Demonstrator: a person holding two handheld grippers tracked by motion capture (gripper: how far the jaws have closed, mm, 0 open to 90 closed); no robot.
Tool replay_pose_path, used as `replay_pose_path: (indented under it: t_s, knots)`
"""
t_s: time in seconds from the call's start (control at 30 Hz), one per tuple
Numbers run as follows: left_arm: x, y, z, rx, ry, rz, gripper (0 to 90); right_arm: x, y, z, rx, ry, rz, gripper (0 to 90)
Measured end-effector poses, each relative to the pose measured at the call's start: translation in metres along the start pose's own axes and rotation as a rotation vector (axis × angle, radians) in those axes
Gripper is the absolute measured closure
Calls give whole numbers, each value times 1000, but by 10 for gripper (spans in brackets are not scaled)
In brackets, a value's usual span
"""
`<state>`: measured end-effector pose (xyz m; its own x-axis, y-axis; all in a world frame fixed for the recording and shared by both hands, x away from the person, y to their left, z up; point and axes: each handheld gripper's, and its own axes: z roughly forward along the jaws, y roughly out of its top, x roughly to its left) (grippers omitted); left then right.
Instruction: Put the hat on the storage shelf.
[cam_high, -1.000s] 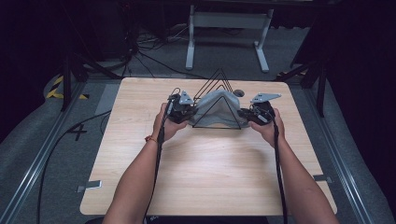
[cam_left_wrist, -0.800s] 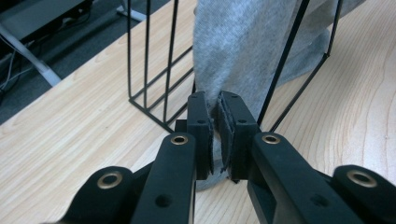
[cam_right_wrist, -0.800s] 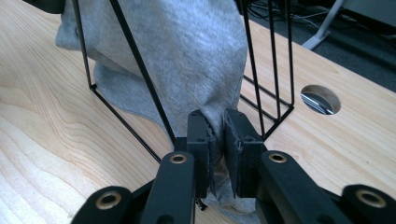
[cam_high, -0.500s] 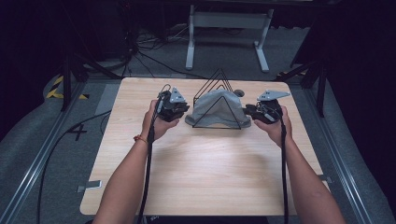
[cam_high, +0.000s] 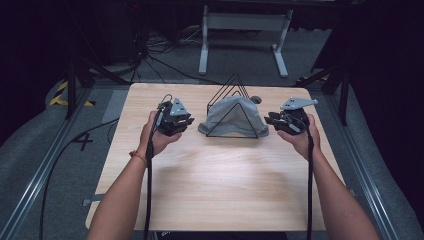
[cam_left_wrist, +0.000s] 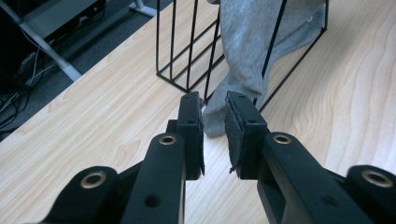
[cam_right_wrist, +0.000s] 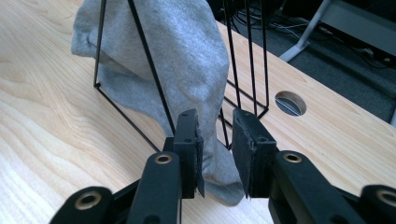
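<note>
Both grippers backed off grey sock (cam_high: 231, 116) draped on wire rack (cam_high: 235, 92), frame centre. Left gripper (cam_left_wrist: 215, 135), right gripper (cam_right_wrist: 215, 156): jaws narrowly apart, empty. Draping likely finished.

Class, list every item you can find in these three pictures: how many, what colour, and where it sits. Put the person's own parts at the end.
Table: one, light wood, centre of the high view.
Wire rack: one, black, triangular frames, far middle of the table.
Cloth: one, grey, draped over the wire rack, ends reaching the tabletop.
Cable hole: one, round, in the tabletop beyond the rack.
Metal stand: one, pale grey, on the floor beyond the table.
Floor cables: several, black, far left floor.
Left tool: one, black, left of the cloth, jaws apart, holding nothing.
Right tool: one, black, right of the cloth, jaws apart.
Forearms: two, entering from the bottom edge.
</note>
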<state>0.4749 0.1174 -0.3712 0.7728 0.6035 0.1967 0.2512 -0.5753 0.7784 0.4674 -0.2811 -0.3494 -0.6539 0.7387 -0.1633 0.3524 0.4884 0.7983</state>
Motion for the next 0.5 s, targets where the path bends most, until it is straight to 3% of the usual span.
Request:
replay_pose_path:
  t_s: [0.5]
  knots:
    - [-3,-24,-29,54,-3,25,694,4,-14,-18,35,6,-21,660]
